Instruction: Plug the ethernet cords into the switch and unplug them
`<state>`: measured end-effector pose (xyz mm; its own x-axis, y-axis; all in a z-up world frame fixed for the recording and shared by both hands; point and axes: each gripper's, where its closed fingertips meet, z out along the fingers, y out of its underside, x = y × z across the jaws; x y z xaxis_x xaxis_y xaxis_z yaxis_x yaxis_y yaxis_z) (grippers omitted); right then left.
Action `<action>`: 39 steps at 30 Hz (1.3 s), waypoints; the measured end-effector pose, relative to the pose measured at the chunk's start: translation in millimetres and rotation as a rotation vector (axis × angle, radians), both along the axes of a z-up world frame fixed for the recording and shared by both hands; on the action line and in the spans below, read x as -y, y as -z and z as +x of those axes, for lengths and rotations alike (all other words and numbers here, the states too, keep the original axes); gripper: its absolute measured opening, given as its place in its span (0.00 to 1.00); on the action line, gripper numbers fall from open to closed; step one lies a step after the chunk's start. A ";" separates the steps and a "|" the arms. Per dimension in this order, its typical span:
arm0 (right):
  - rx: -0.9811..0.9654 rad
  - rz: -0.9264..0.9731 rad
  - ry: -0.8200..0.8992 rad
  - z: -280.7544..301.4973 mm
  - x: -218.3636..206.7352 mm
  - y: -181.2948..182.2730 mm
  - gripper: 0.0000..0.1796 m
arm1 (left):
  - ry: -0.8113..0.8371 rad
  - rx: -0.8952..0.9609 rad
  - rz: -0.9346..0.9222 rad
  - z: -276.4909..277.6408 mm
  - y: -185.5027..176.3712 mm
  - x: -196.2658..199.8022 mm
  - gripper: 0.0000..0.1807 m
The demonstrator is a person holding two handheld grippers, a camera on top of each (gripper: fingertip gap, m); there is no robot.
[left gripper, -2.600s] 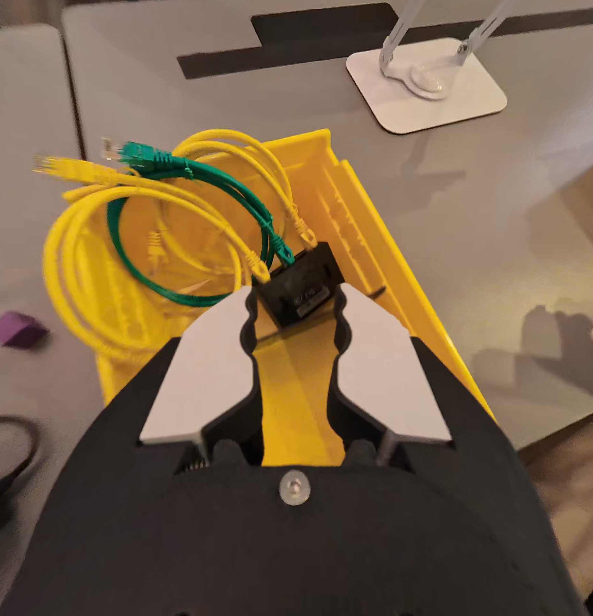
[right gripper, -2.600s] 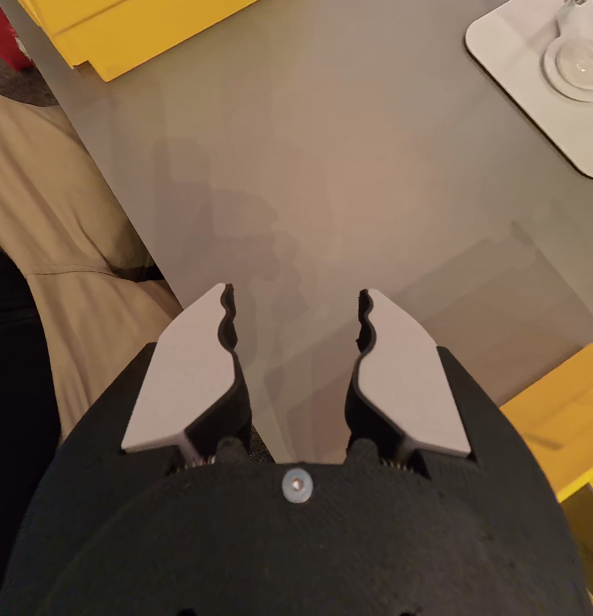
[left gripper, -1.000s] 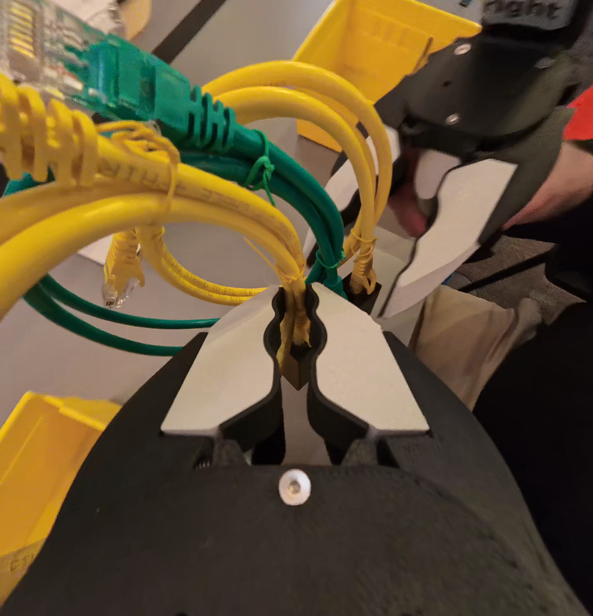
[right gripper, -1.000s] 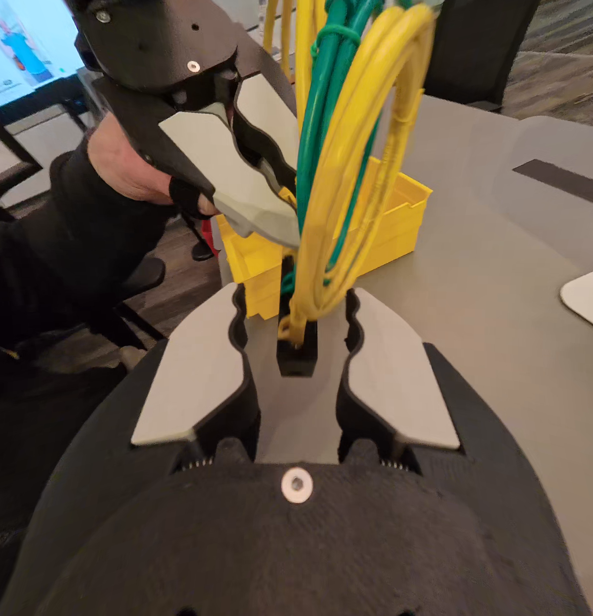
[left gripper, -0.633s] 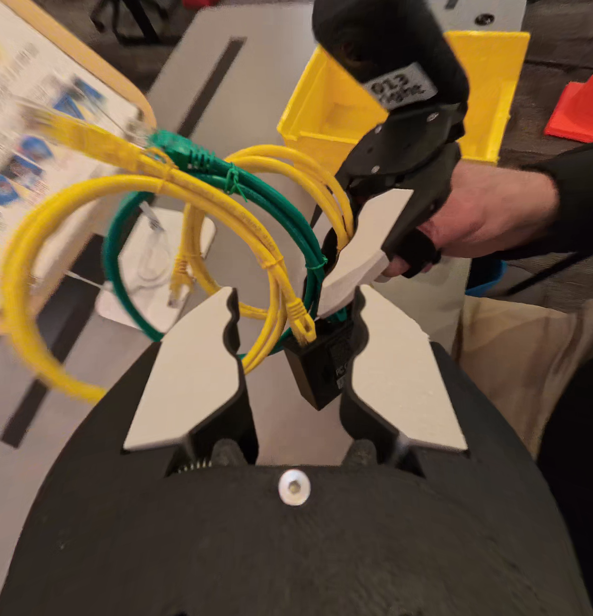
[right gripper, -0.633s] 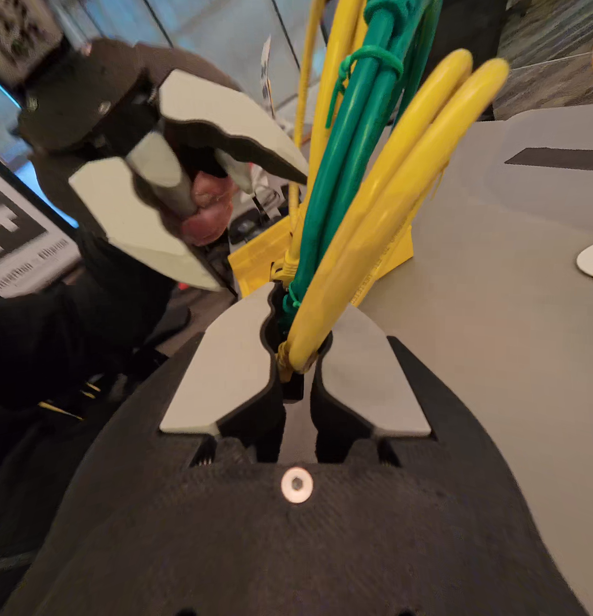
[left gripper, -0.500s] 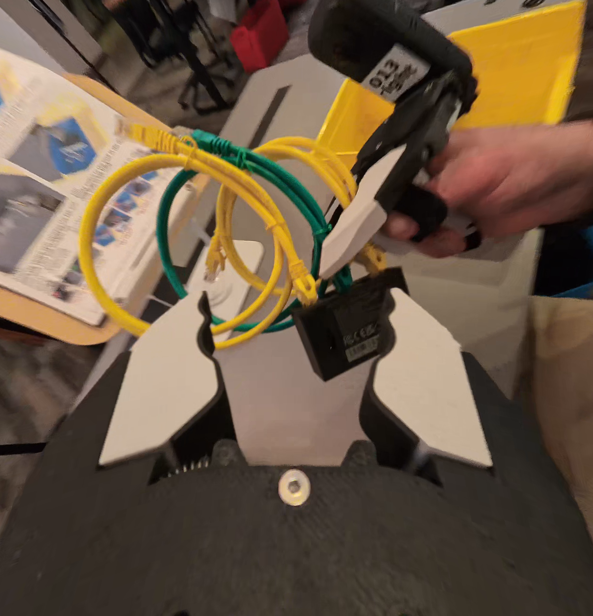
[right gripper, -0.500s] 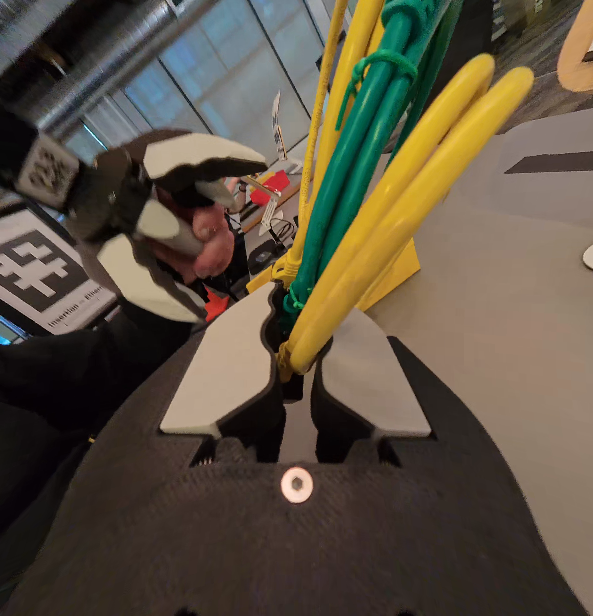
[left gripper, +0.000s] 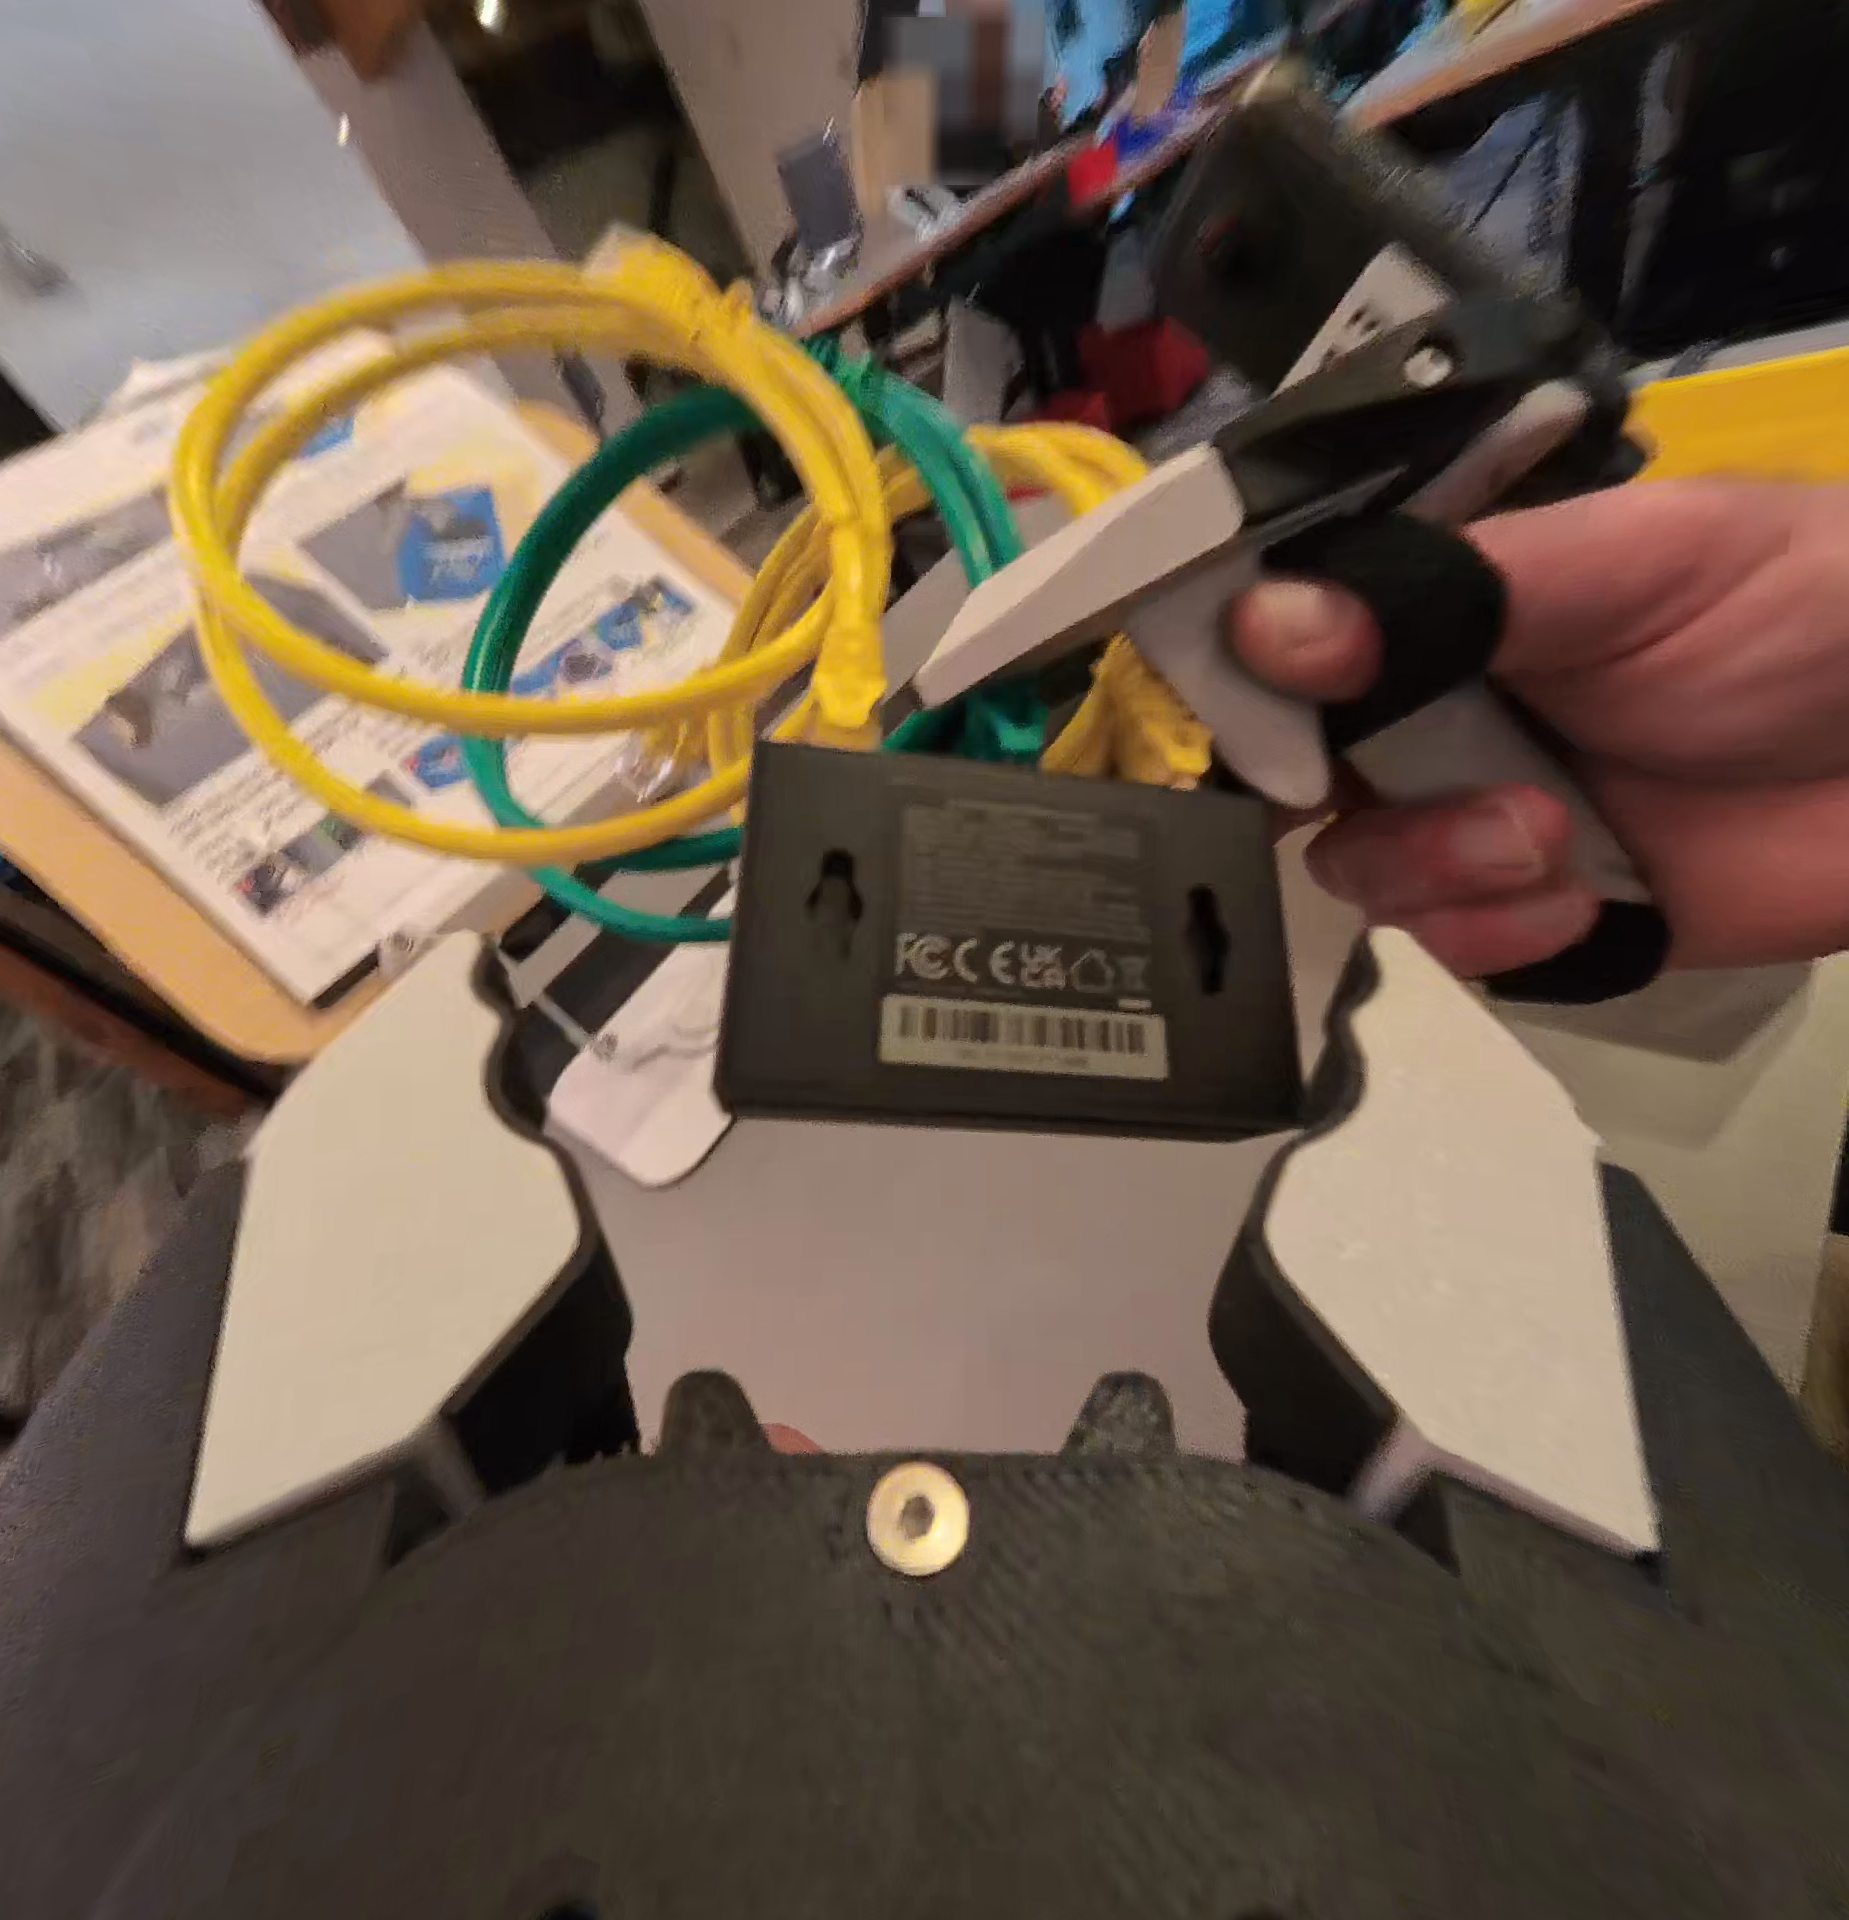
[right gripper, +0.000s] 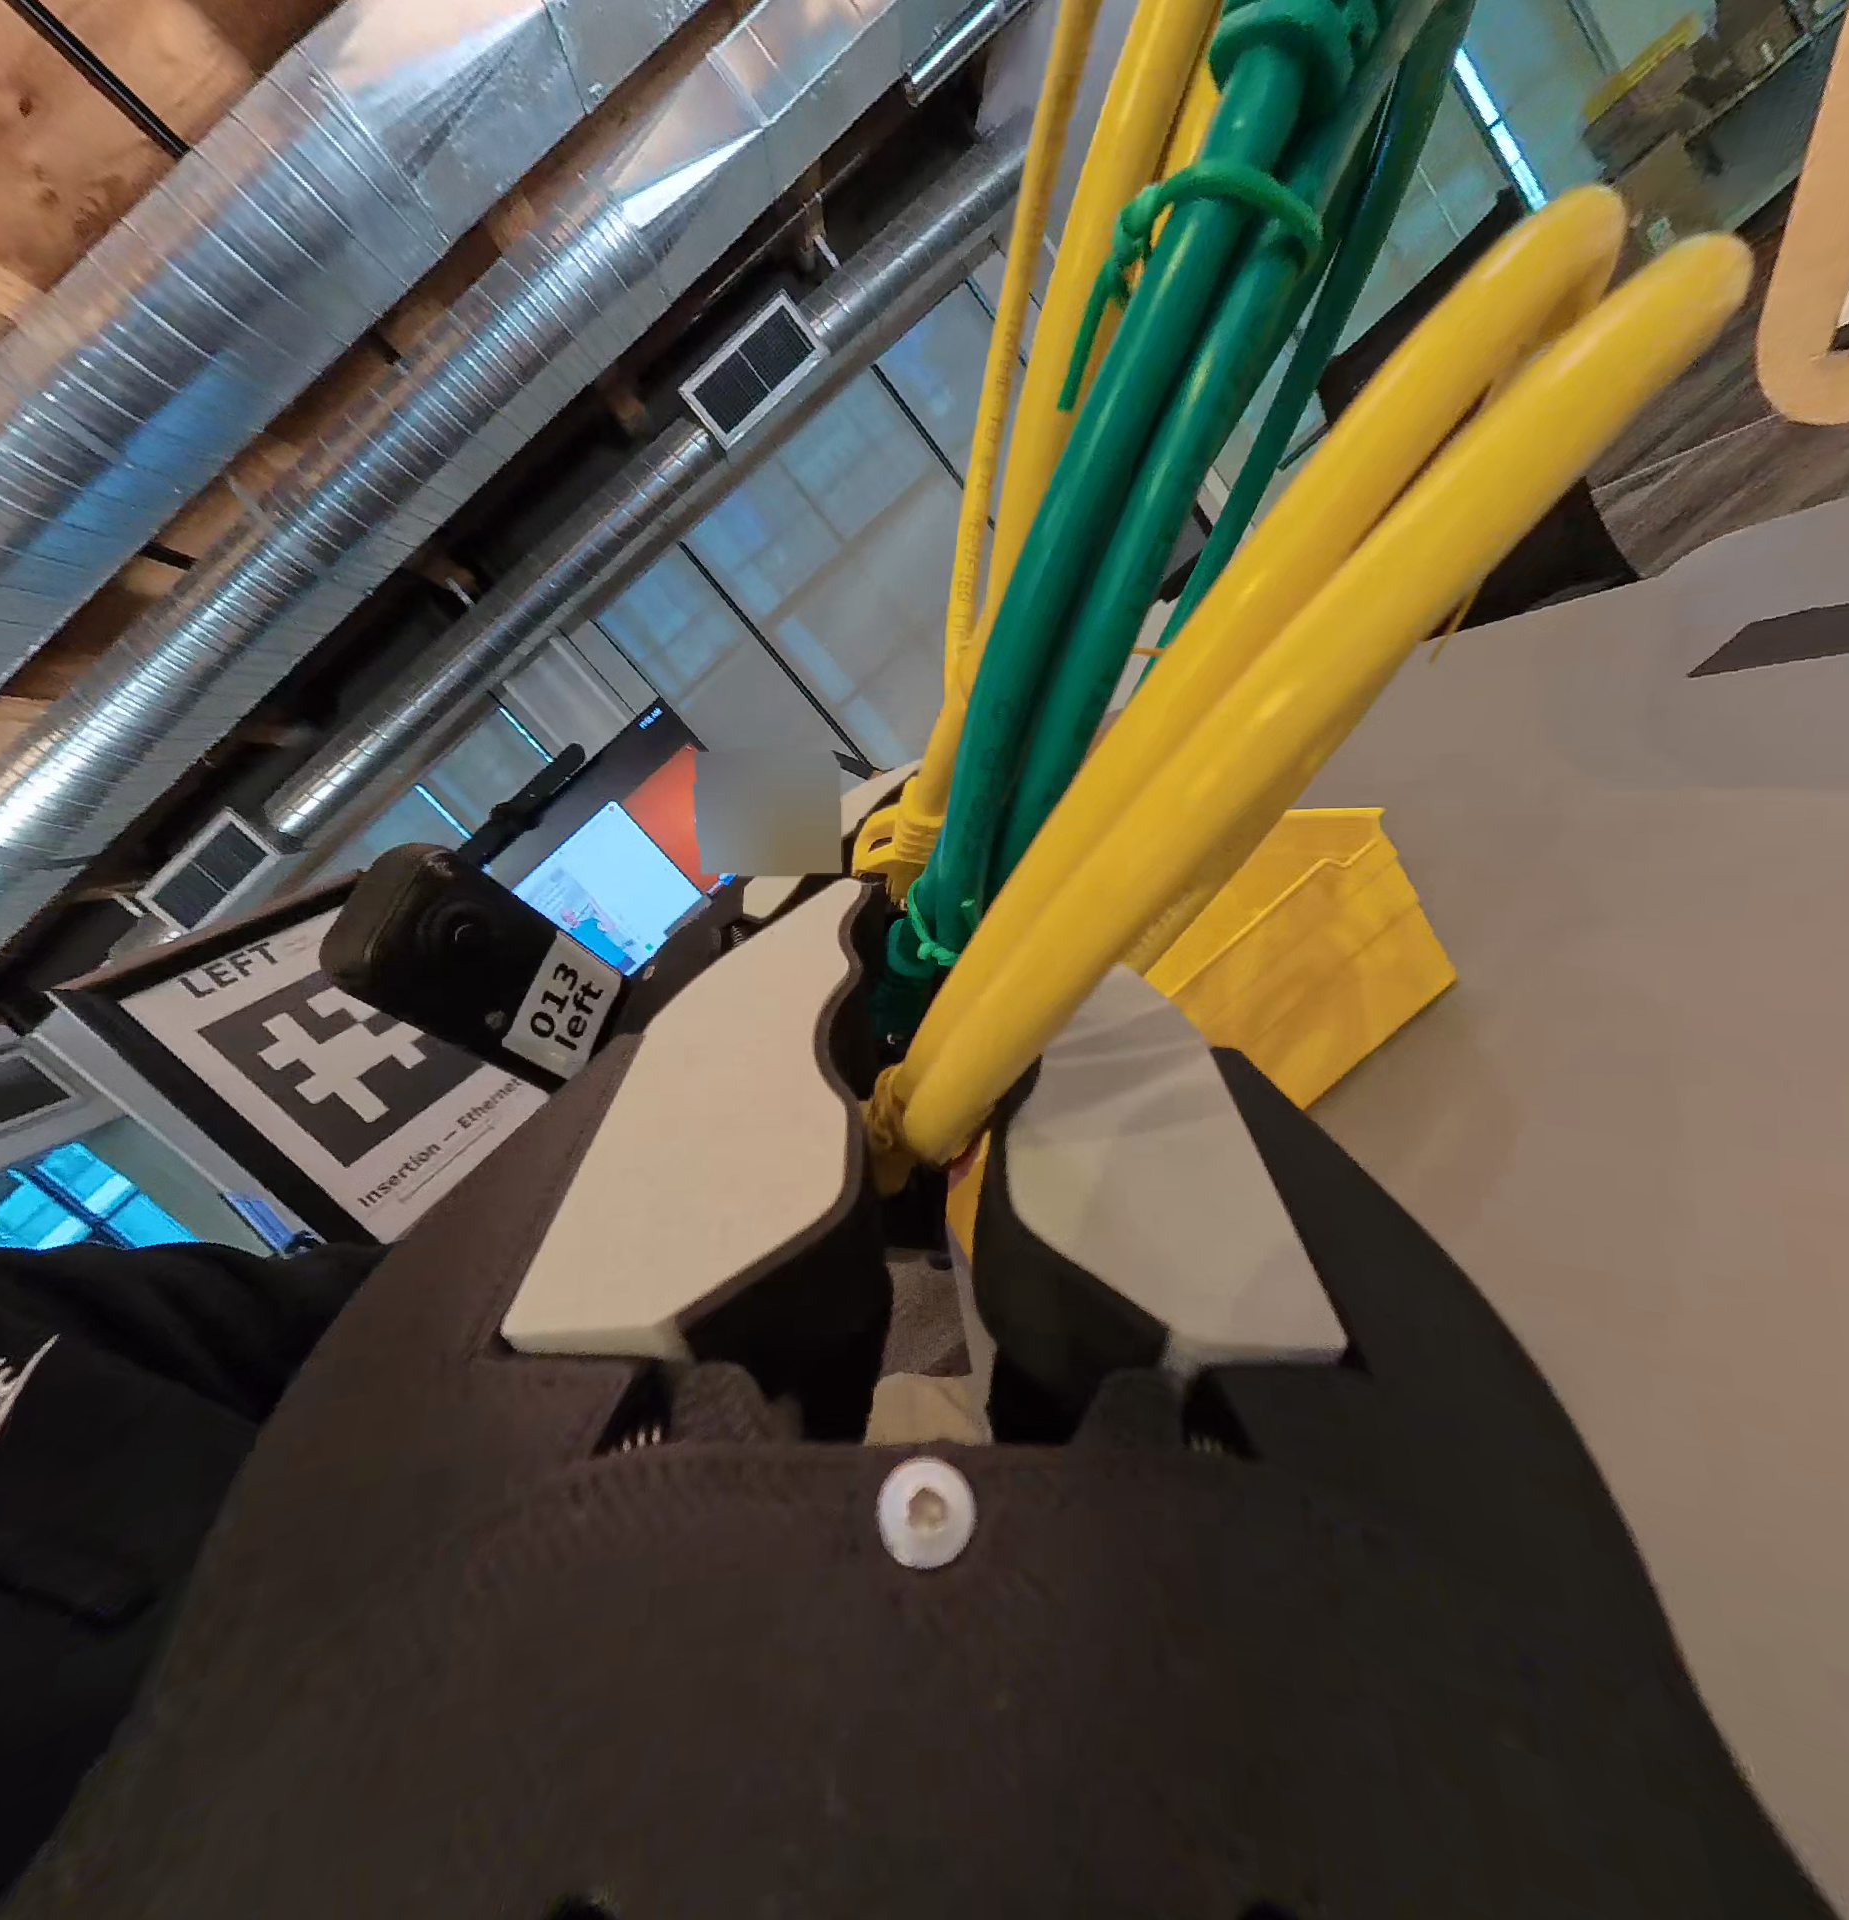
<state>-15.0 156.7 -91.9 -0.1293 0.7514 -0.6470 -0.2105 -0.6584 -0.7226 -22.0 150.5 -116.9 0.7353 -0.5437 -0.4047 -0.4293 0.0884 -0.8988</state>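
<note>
The black switch (left gripper: 1003, 935) hangs in the air with its labelled underside facing the left wrist view. Yellow cords (left gripper: 852, 582) and a green cord (left gripper: 489, 665) are plugged into its far edge and loop upward. My left gripper (left gripper: 920, 987) is open wide around the switch; its right fingertip touches the switch's side and its left fingertip stands apart. My right gripper (right gripper: 972, 987) is shut on the switch (right gripper: 909, 1216), seen edge-on, with the yellow cords (right gripper: 1263, 727) and green cord (right gripper: 1086, 499) rising from it. Its grey finger (left gripper: 1086, 566) shows at the switch's cord end.
A hand (left gripper: 1678, 675) holds the right gripper. A yellow bin (right gripper: 1315, 935) stands on the grey table (right gripper: 1626, 1039); another yellow bin edge (left gripper: 1772, 416) is behind the hand. A printed board (left gripper: 224, 644) and a white lamp base (left gripper: 639, 1101) lie beyond the switch. Both grippers' tips are close together, under 4 cm apart.
My left gripper let go of the switch and has opened wider. My right gripper closed on it and holds it. The switch has turned flat toward the left camera, and both views tilted upward.
</note>
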 end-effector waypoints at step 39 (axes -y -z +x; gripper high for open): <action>-0.088 -0.106 -0.229 -10.1 30.8 10.0 0.16 | 0.251 0.492 -0.206 -18.5 -42.0 10.2 0.67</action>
